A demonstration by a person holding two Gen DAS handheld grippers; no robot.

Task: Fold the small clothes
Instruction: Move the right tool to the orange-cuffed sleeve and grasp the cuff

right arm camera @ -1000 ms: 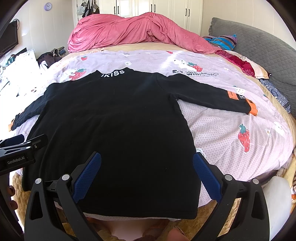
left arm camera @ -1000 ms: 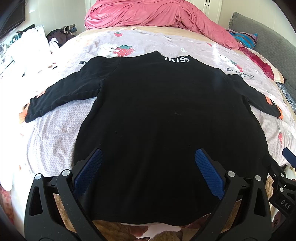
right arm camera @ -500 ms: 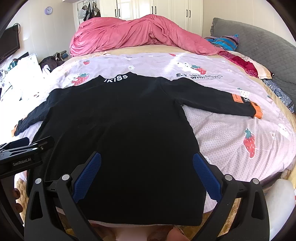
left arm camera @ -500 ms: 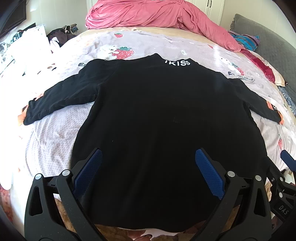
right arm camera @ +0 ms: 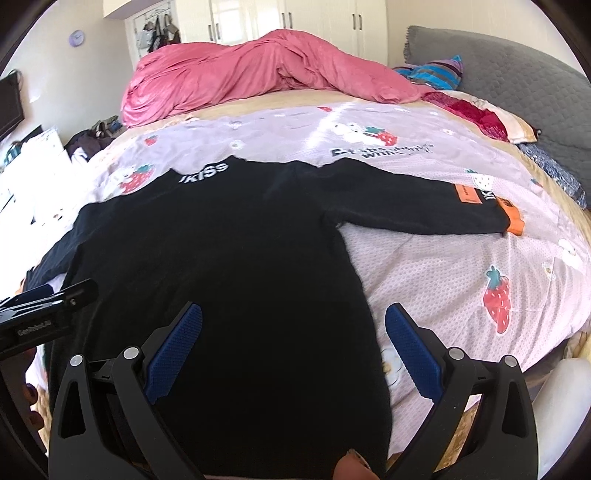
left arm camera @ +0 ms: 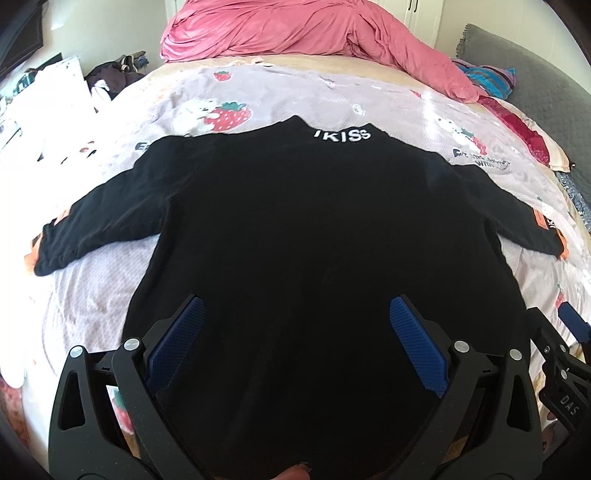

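A black long-sleeved top point(left arm camera: 295, 236) point(right arm camera: 221, 258) lies flat on the bed, back up, with white "KISS" lettering point(left arm camera: 341, 135) at the collar and both sleeves spread sideways. Its right sleeve ends in an orange cuff point(right arm camera: 511, 218). My left gripper point(left arm camera: 295, 321) hovers open over the lower left half of the top, with nothing between its blue pads. Over the lower right half, near the right side seam, my right gripper point(right arm camera: 293, 325) is open too. The hem is hidden under the gripper bodies.
The bed carries a pale lilac sheet point(right arm camera: 443, 266) printed with strawberries. A pink duvet point(left arm camera: 303, 29) is heaped at the far end. A grey headboard point(right arm camera: 517, 74) and striped pillow sit far right. Clutter and white bags point(left arm camera: 48, 110) stand left of the bed.
Both grippers have moved forward over the top and tilted up, so the hem has slid out of view beneath them. The top has not moved.
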